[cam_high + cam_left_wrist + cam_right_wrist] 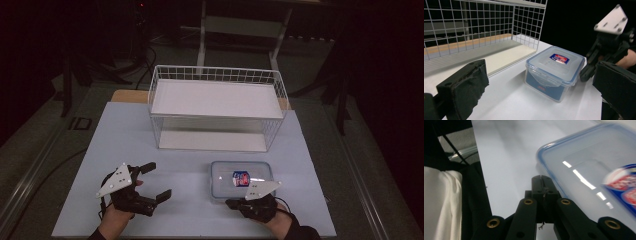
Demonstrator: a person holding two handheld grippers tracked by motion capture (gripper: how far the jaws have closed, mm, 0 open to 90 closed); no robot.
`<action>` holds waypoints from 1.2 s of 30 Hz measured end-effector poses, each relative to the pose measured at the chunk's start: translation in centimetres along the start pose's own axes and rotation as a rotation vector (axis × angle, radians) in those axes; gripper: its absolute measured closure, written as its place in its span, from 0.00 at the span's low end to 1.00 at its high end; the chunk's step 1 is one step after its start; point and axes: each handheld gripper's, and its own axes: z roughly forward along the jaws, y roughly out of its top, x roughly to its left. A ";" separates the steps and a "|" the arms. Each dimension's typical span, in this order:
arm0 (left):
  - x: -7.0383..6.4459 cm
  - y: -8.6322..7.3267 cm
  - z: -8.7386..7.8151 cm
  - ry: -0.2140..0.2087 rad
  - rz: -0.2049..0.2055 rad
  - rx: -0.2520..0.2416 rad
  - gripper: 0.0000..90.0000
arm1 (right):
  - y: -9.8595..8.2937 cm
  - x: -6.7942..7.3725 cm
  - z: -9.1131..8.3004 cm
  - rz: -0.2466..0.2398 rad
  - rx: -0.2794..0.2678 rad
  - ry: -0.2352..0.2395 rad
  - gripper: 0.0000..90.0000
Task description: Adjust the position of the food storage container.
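- Box [241,181] sits on the desk [150,150] at about 5 o'clock from the desk's middle, lid on, its red-and-blue label facing up.
- Both latches that show in the left gripper view look pressed down, so the box [554,72] seems sealed; nothing lifts it yet.
- Right gripper [231,203] lies at the box's 6 o'clock edge, low on the desk, its fingers together with nothing between them; in the right gripper view they [541,185] point just beside the lid's rim [554,182], at its near corner.
- Left gripper [157,181] hovers at 9 o'clock of the box, well apart from it, fingers wide apart and empty; in its own view the two pads [471,85] frame the box from a distance.
- My reading: the work is at its start. No grasp is made, the box rests where it stands, and whether it is to be opened or moved to the rack, all of that is left.
- Wire rack [217,107] stands at 12 o'clock, near the box but not touching, with a white upper shelf [215,98] and a white floor board below.
- Rack's front looks open toward the person, so the lower level seems reachable; the upper shelf's wire rim would call for a lift over it.
- Bare desk lies between the left gripper and the box; nothing blocks that path.
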 end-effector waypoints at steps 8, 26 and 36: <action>0.0 0.0 0.1 -0.001 0.003 0.002 0.00 | -0.8 -3.1 -5.5 0.045 -0.068 -0.179 1.00; -0.1 -0.1 0.4 -0.005 0.000 0.015 0.00 | -5.9 -8.2 -8.1 0.239 -0.045 -0.344 1.00; -0.1 -0.2 0.6 -0.010 -0.003 0.027 0.00 | -5.2 -8.1 -7.1 0.245 -0.054 -0.326 1.00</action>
